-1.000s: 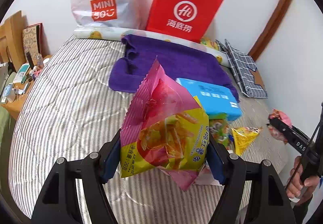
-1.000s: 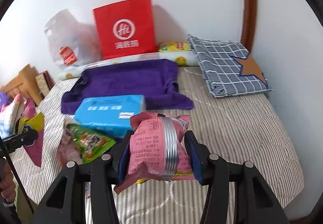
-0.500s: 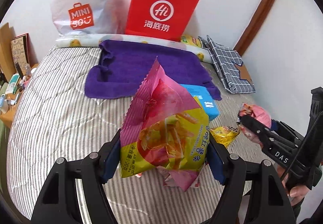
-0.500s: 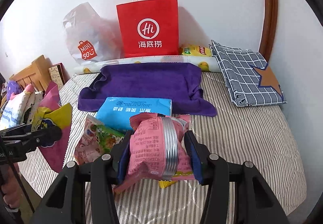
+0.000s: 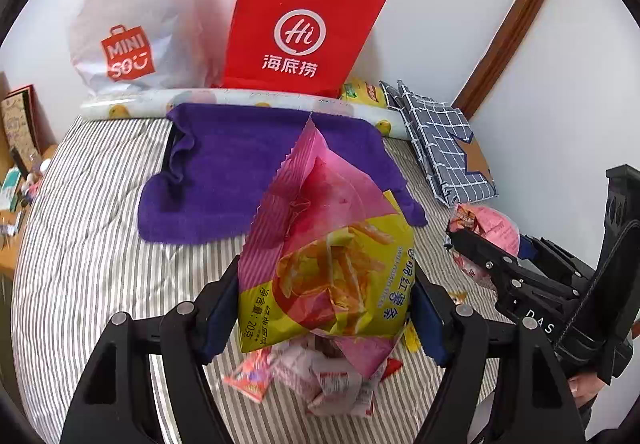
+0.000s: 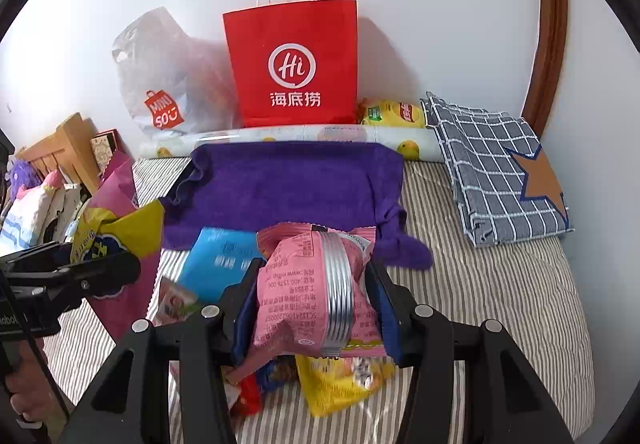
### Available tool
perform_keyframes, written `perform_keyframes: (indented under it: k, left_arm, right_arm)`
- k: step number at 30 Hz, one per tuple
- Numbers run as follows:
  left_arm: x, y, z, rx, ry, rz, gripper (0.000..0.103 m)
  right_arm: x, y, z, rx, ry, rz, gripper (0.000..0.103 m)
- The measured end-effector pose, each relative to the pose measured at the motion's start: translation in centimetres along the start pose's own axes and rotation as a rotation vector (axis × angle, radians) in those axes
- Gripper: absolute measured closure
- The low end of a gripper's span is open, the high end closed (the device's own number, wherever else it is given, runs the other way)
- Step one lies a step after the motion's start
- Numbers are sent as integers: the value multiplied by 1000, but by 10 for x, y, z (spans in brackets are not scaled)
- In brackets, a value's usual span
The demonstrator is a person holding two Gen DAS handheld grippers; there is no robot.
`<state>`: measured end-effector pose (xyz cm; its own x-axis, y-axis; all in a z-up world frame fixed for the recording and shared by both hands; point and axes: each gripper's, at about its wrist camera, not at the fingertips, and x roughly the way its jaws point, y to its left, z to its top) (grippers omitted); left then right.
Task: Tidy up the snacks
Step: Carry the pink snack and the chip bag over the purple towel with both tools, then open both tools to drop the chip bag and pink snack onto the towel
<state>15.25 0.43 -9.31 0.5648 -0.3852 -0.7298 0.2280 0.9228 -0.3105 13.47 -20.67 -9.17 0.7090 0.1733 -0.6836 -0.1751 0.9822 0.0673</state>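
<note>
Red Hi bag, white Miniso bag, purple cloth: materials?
Red Hi bag: looks like matte paper; stiff flat panels, sharp creases, stands upright, thin white cord handles. White Miniso bag: thin plastic film, likely; semi-translucent, glossy, soft crumpled wrinkles. Purple cloth: apparently terry or fleece towel; fuzzy matte nap, limp folds at its edges.

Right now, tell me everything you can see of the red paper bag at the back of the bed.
The red paper bag stands upright against the white wall behind the purple towel, open end up, with thin white twisted handles rising above its rim. Its front carries a white circular "Hi" logo with white Chinese characters under it. The paper looks stiff, with a sharp side fold. A translucent Miniso plastic bag sits against its one side, a yellow snack pack by the other, and a fruit-printed roll lies across its base. Its contents are not visible.
</note>
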Motion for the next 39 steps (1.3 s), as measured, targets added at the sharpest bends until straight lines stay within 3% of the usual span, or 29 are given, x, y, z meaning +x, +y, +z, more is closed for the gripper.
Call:
perform_keyframes:
  k: [14,23,30,39]
  left_arm:
    - [37,25,64,8,-11,9,29]
    - [81,42,102,7,19,11,29]
    - [120,68,121,-18,47,28,28]
    - [168,100,120,-56,129,50,28]
  right_arm:
    - [44,-24,65,37,-22,-28,54]
    - [94,-38,97,55,-14,-24,54]
    - [139,-47,112,66,26,-25,54]
    - [195,-49,107,59,102,-30,54]
